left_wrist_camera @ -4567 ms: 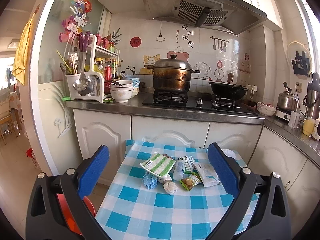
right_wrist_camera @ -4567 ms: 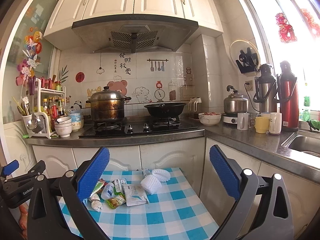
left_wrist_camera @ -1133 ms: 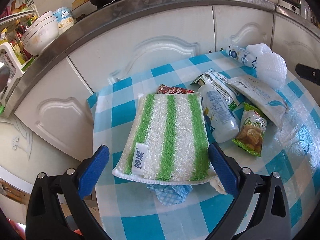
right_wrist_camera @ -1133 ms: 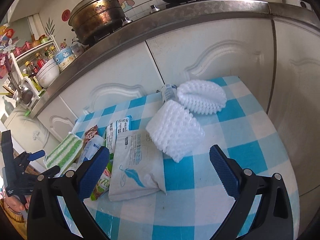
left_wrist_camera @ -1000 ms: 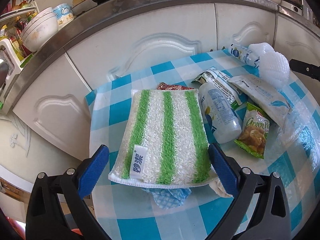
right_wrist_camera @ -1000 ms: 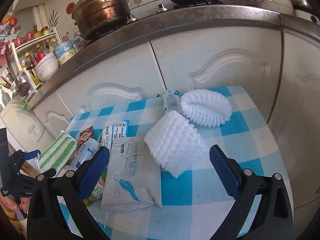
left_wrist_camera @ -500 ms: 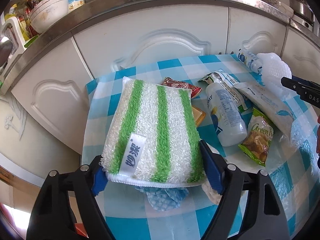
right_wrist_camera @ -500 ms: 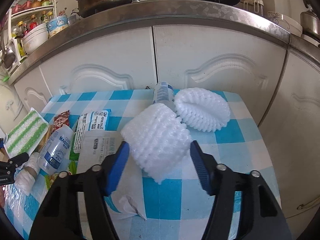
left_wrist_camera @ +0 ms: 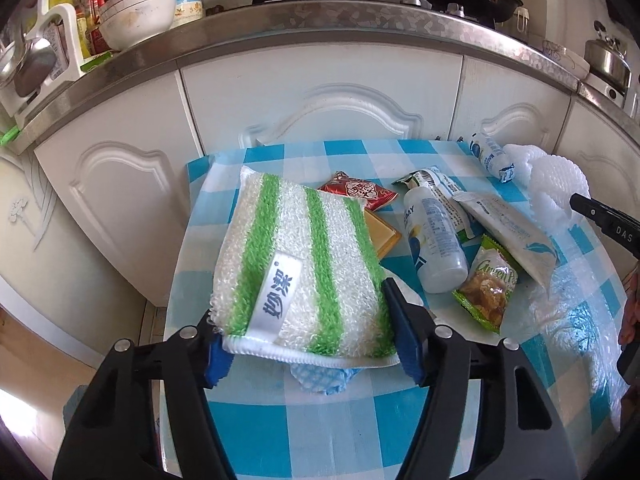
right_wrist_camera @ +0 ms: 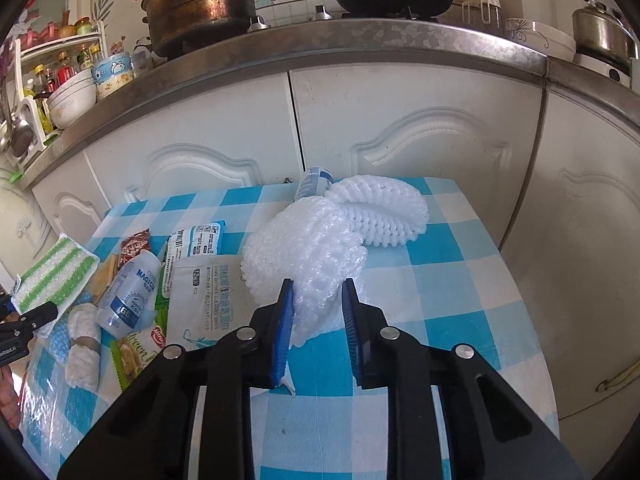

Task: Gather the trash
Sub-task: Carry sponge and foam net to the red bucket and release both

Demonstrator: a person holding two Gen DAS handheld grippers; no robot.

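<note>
My left gripper (left_wrist_camera: 308, 332) is shut on the near edge of a green-and-white striped scrub cloth (left_wrist_camera: 296, 260), which is tilted up off the blue checked table (left_wrist_camera: 304, 432). My right gripper (right_wrist_camera: 318, 312) is shut on a white foam net sleeve (right_wrist_camera: 308, 252). A second foam net (right_wrist_camera: 384, 208) lies behind it. Between the grippers lie a white bottle (left_wrist_camera: 434, 240), a white sachet (left_wrist_camera: 508, 232), a green snack packet (left_wrist_camera: 486, 284), a red wrapper (left_wrist_camera: 356, 190) and a small bottle (left_wrist_camera: 492, 156).
White cabinet doors (left_wrist_camera: 320, 96) rise right behind the table, under a steel counter (left_wrist_camera: 304, 24) with a pot, a wok and bowls. A blue crumpled cloth (left_wrist_camera: 320, 378) lies under the striped cloth. A wad of tissue (right_wrist_camera: 82, 354) lies at the table's left.
Both grippers have closed: the left on the striped cloth, lifting its near edge, the right on the foam net sleeve. Both also moved in closer to the table.
</note>
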